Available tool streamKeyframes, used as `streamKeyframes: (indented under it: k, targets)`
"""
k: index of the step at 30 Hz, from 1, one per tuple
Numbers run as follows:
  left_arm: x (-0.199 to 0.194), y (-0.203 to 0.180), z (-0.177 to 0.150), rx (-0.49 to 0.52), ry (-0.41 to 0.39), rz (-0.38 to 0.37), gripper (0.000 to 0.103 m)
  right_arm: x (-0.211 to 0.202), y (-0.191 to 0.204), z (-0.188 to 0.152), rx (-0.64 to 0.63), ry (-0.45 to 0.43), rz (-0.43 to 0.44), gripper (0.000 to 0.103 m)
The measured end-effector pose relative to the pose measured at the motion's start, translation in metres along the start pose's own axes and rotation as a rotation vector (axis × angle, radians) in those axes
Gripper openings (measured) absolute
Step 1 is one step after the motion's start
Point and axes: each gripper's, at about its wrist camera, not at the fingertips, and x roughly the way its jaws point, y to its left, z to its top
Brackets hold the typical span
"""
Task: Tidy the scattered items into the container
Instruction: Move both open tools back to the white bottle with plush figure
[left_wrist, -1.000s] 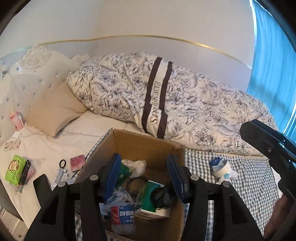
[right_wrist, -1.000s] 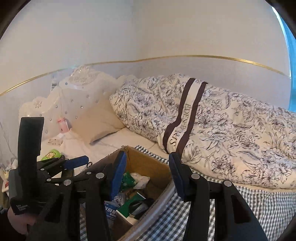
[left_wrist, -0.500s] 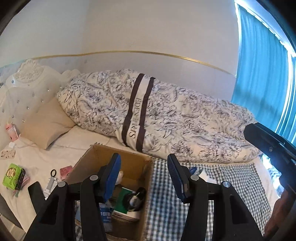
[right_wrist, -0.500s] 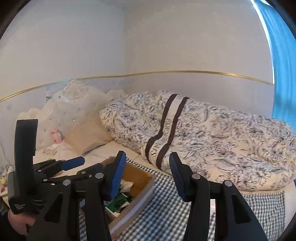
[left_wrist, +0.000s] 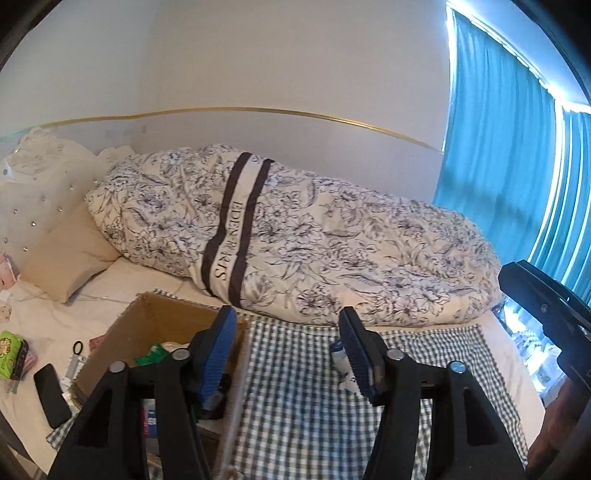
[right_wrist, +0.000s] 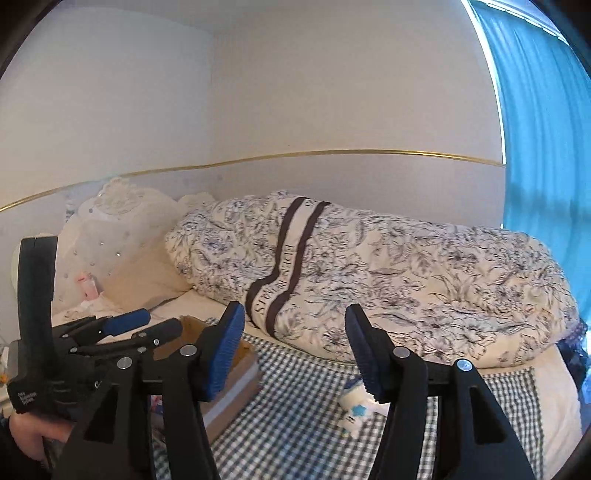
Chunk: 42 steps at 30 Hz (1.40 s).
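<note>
A cardboard box (left_wrist: 147, 321) with several items in it, among them a green packet (left_wrist: 152, 356), stands on the bed at lower left. It also shows in the right wrist view (right_wrist: 236, 373). A white and blue tube-like item (right_wrist: 354, 402) lies on the checked cloth (left_wrist: 295, 398) to the right of the box. In the left wrist view this item (left_wrist: 341, 363) is half hidden behind my right finger. My left gripper (left_wrist: 288, 350) hangs over the cloth beside the box, its jaws opening with nothing between them. My right gripper (right_wrist: 295, 354) is likewise opening and empty.
A floral duvet (left_wrist: 314, 236) is bundled along the wall, with a beige pillow (left_wrist: 66, 258) and a white headboard (left_wrist: 33, 192) at left. A phone (left_wrist: 51, 395), a green pack (left_wrist: 9, 352) and a hair tie (left_wrist: 77, 347) lie left of the box. A teal curtain (left_wrist: 498, 147) hangs at right.
Both views have swung right and risen, from over the box to the checked cloth. Both grippers' jaws have spread wider. Neither has taken anything up.
</note>
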Motion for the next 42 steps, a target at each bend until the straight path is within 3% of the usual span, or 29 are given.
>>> streamKeyframes:
  k: [8,12,20,25,42]
  targets:
    - [0.002,-0.031,0.0,0.031,-0.001,-0.037,0.072,-0.016,-0.036,-0.002,0.034,-0.009,-0.059,0.065]
    - [0.006,-0.044,-0.001,0.045,-0.004,-0.051,0.078,-0.024,-0.053,-0.008,0.057,-0.028,-0.088,0.082]
    - [0.021,-0.068,-0.008,0.066,0.01,-0.074,0.084,-0.026,-0.084,-0.018,0.077,-0.013,-0.138,0.084]
    - [0.038,-0.076,-0.015,0.068,0.034,-0.078,0.09,-0.023,-0.101,-0.028,0.087,-0.002,-0.158,0.092]
    - [0.112,-0.097,-0.043,0.111,0.119,-0.05,0.101,0.031,-0.146,-0.075,0.076,0.126,-0.172,0.1]
